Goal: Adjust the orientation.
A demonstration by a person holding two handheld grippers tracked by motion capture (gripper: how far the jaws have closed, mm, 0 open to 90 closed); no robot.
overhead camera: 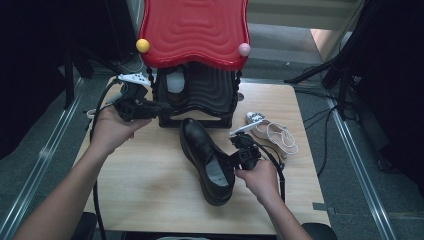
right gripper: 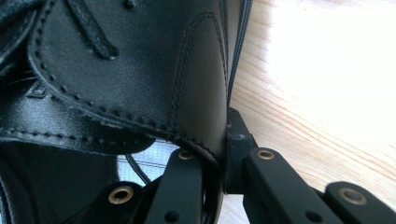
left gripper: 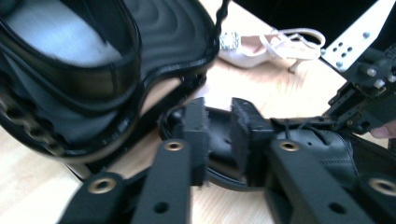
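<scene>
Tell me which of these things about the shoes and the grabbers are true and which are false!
1. The right gripper pinches the side wall of the black shoe. True.
2. The left gripper holds a shoe. False: nothing sits between its pads.
3. The white sandal lies on the table. True.
4. The rack has a blue top. False: it is red.

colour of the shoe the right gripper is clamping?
Black leather shoe, clearest in the high view.
</scene>
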